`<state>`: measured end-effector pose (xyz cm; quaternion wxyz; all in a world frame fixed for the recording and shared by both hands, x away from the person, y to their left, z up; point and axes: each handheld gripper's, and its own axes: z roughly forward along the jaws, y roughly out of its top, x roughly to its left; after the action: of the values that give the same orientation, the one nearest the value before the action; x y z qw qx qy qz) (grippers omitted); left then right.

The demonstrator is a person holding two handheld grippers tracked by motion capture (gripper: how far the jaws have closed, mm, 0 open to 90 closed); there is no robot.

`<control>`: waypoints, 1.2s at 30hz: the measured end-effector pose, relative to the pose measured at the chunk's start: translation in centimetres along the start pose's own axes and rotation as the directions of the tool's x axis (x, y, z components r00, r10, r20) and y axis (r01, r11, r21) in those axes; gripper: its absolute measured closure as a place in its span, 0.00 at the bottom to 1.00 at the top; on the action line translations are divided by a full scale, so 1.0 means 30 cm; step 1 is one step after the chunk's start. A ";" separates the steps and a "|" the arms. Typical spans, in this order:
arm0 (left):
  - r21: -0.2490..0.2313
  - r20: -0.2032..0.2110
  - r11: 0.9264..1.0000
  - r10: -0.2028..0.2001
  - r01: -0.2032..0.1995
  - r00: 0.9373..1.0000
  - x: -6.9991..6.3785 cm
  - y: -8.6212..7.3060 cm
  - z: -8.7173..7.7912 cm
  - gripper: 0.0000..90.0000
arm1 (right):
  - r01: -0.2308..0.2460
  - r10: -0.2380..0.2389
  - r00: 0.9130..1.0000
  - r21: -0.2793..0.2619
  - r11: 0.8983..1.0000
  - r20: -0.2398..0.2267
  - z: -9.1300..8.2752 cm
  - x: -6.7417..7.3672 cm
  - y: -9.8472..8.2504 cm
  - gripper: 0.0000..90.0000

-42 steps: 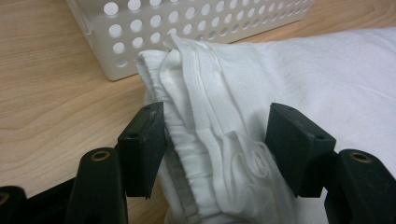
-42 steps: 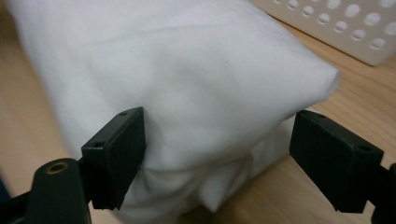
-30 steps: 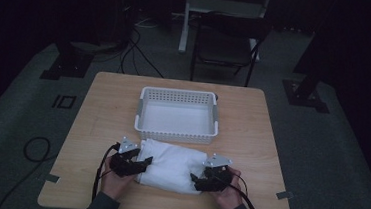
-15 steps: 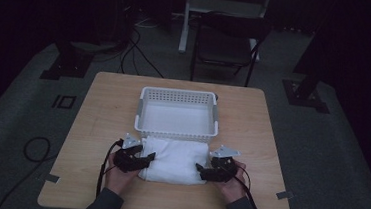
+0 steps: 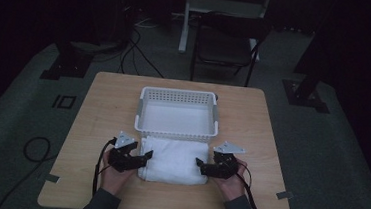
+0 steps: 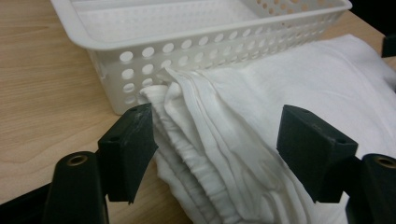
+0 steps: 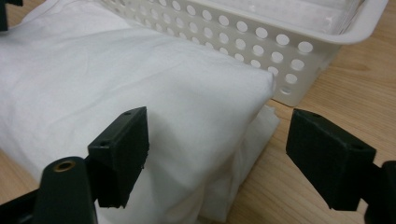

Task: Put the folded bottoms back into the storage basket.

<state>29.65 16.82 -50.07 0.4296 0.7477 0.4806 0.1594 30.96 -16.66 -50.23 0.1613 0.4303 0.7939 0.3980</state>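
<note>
Broadly, the wooden table [image 5: 98, 107] carries a white perforated basket [image 5: 178, 113] lying beyond both sets of jaws, with a folded white cloth [image 5: 175, 159] just in front of it, touching its near wall. Between the two tools lies that cloth. At its layered edge sits the left gripper [image 6: 215, 149], jaws spread wide and closed on nothing, the folds running up between them. At the opposite corner sits the right gripper [image 7: 217, 154], jaws likewise spread, the cloth's corner between them.
</note>
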 end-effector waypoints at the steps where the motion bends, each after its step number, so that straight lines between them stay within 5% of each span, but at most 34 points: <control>1: 0.002 -0.002 1.000 0.001 -0.001 1.000 0.000 -0.002 0.001 0.29 | -0.011 0.011 1.000 0.002 1.000 -0.003 0.004 0.000 0.000 0.23; 11: 0.043 -0.026 0.999 -0.018 0.019 0.999 0.029 -0.031 0.029 0.28 | -0.018 0.018 1.000 0.035 0.999 0.008 0.038 0.001 -0.007 0.17; 19: 0.079 0.005 0.995 -0.056 0.056 0.998 0.062 -0.050 0.057 0.20 | -0.059 0.061 0.998 0.084 0.995 -0.021 0.079 -0.020 -0.030 0.12; 24: 0.060 0.008 0.996 -0.063 0.063 0.998 0.055 -0.039 0.039 0.19 | -0.091 0.094 0.995 0.079 0.993 -0.044 0.078 -0.034 -0.028 0.12; 28: 0.038 0.066 0.996 -0.088 0.086 0.994 0.042 -0.030 0.034 0.19 | -0.114 0.118 0.991 0.060 0.992 -0.068 0.072 -0.043 -0.022 0.12; 36: 0.120 0.059 0.990 -0.086 0.079 0.995 0.055 -0.047 0.094 0.10 | -0.142 0.149 0.986 0.096 0.985 -0.076 0.115 -0.059 -0.028 0.11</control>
<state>31.48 17.10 -53.12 0.4063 0.7558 0.5057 0.0889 33.57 -16.65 -53.21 0.0790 0.4771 0.7836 0.3900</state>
